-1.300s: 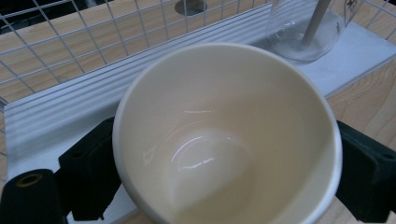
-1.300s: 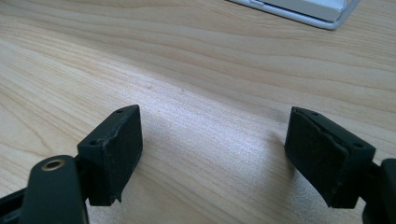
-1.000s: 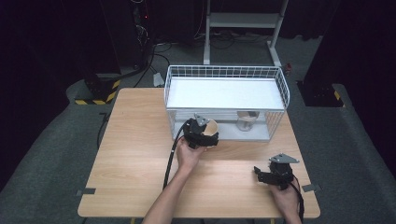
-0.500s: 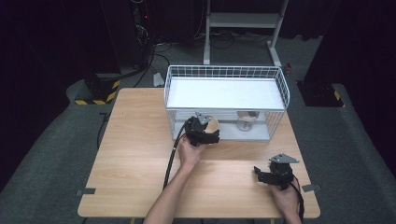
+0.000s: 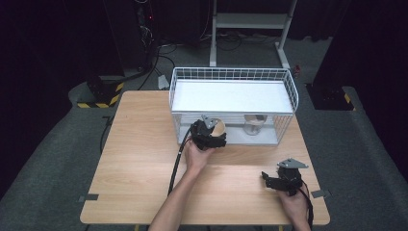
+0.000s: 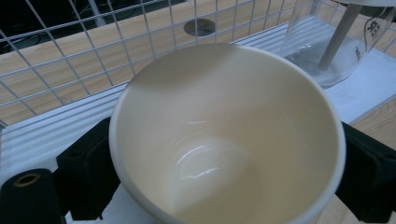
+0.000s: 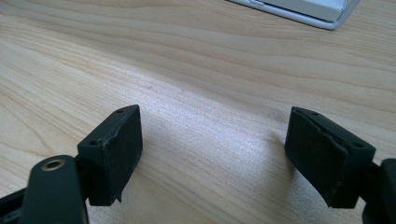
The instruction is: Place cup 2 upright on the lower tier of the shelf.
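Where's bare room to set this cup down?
The top shelf of the wire rack is bare. So is the table left of the rack. The lower shelf is crowded: the left gripper holds the cup beside a clear glass.

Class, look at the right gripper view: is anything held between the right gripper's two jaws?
No. The right gripper has its jaws standing wide apart, with just the bare wooden table between them.

Bright overhead light floods the pale wooden counter [image 5: 144, 159] while the surroundings sink into darkness; glare streaks the glossy cream ceramic bowl [image 6: 229, 135], close-up edges softly blurred.
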A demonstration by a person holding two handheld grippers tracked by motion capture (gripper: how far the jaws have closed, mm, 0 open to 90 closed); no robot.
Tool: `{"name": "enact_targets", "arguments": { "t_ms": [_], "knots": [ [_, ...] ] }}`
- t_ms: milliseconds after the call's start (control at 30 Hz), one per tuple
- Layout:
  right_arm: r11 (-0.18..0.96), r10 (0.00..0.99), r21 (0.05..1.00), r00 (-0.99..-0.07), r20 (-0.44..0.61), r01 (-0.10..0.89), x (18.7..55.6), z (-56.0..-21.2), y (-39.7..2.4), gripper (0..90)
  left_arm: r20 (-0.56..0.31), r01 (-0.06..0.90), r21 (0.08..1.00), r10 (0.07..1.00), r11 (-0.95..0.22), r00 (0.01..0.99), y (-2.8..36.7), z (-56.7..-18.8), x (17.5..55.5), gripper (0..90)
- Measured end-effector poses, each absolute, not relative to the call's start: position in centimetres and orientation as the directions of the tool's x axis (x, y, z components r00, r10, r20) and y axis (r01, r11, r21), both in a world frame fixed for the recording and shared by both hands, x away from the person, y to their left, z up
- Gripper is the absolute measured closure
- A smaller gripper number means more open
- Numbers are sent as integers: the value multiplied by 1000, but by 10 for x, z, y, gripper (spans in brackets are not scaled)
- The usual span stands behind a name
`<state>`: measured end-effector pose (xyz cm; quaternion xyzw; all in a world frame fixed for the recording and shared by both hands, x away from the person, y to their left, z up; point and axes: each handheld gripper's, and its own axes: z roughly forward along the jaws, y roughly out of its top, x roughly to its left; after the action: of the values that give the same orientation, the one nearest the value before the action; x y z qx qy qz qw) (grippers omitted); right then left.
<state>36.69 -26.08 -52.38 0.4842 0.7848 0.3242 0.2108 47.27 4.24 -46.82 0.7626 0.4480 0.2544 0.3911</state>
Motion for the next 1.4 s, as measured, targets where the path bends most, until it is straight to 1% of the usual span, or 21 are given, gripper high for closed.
{"name": "enact_targets", "arguments": {
  "t_ms": [233,367,467,500,633,700,900,1067,1100,1267,1400],
  "knots": [
    [319,897,714,-441,-16,624,367,-524,-261,193,15,490,829,886,-270,463,41,-469,473,79],
    [319,897,714,-441,-16,623,367,-524,-261,193,-13,510,822,886,-255,464,42,-470,472,35],
    [319,897,714,-441,-16,624,367,-524,-261,193,-27,516,822,889,-240,457,44,-471,472,22],
    [319,897,714,-442,-16,623,367,-524,-261,193,-15,513,821,888,-252,460,45,-470,472,21],
    [319,897,714,-441,-16,624,367,-524,-261,193,-19,519,819,891,-246,453,47,-469,470,18],
    [319,897,714,-441,-16,624,367,-524,-261,193,-12,517,818,892,-251,452,48,-469,467,25],
    [319,897,714,-441,-16,623,367,-524,-261,193,-27,542,803,893,-248,448,49,-472,460,70],
    [320,897,714,-442,-16,623,367,-524,-261,193,-21,548,802,905,-239,425,48,-475,455,125],
    [319,897,714,-441,-16,623,367,-524,-261,193,-30,554,800,906,-231,421,48,-476,454,129],
    [320,897,714,-441,-16,623,367,-524,-261,193,-12,557,793,907,-247,420,49,-482,451,145],
    [319,897,714,-441,-16,624,367,-524,-261,193,-14,565,787,908,-248,419,49,-487,450,153]
  ]
}}
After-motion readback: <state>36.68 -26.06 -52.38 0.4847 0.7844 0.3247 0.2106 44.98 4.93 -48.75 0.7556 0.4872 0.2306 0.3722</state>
